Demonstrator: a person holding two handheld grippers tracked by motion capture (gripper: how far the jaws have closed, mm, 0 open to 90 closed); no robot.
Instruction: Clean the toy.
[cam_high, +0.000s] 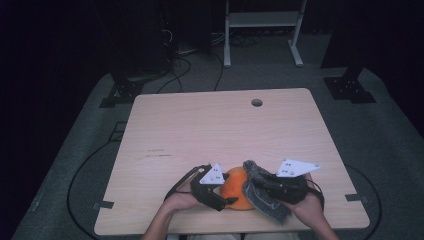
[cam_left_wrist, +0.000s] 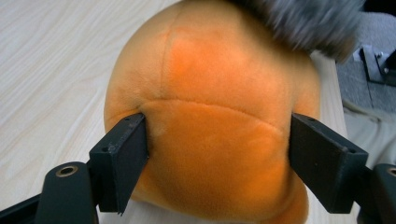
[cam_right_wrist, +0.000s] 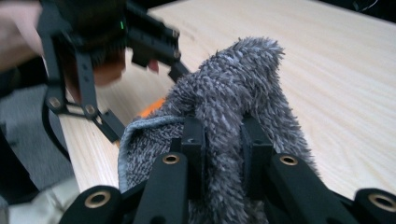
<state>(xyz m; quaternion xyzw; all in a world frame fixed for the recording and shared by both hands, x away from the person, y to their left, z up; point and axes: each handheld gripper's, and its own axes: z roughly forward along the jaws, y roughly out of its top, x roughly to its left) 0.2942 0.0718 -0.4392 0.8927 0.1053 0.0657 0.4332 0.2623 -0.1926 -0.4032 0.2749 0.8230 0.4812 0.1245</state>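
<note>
A round orange plush toy (cam_high: 235, 192) lies near the front edge of the wooden table (cam_high: 215, 125). My left gripper (cam_high: 224, 192) comes at it from the left. In the left gripper view the plush toy (cam_left_wrist: 219, 93) sits between the two jaws, which press into its sides; the left gripper (cam_left_wrist: 217, 140) is shut on it. My right gripper (cam_high: 256, 189) holds a grey fluffy cloth (cam_high: 270, 207) against the toy's right side. In the right gripper view the right gripper (cam_right_wrist: 223, 135) is shut on a fold of the cloth (cam_right_wrist: 233, 79), which hides most of the toy (cam_right_wrist: 152, 108).
A round cable hole (cam_high: 256, 102) sits near the table's far edge. Behind the table stand a white frame (cam_high: 262, 25) and black stand bases (cam_high: 350, 87). Cables trail over the grey floor (cam_high: 180, 70). The other hand and left gripper (cam_right_wrist: 93, 46) appear blurred.
</note>
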